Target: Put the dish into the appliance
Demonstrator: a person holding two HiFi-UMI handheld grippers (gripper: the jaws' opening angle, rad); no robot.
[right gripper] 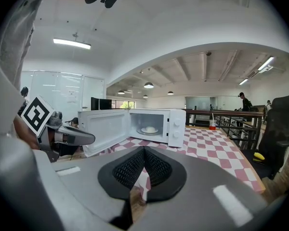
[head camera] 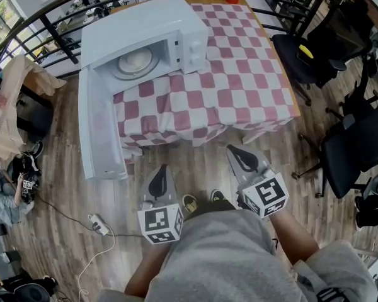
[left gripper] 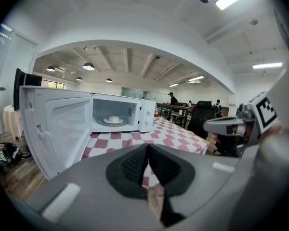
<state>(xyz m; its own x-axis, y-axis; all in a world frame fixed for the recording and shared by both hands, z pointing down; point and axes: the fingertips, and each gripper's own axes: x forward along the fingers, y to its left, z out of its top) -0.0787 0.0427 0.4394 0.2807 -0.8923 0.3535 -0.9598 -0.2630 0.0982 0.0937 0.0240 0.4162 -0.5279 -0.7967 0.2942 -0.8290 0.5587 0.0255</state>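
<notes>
Left gripper (head camera: 162,170), low at 7 o'clock, points toward 12, its jaws pressed together and empty. Right gripper (head camera: 233,151), at 5 o'clock, aims toward 11, jaws likewise closed.

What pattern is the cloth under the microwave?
The tablecloth is dark-red and white checked; head view shows it best.

White all over on your microwave (head camera: 176,30), and the dish (head camera: 136,60) inside is white too. Under it, a tablecloth (head camera: 246,87) in dusky red and white checks. Floor (head camera: 195,162) shows brown wood grain. Your left gripper (head camera: 160,176) and right gripper (head camera: 239,156) are grey with black pads (left gripper: 135,166), marker cubes (head camera: 160,224) patterned in black-and-white squares. Black chair (head camera: 359,143) on your right
</notes>
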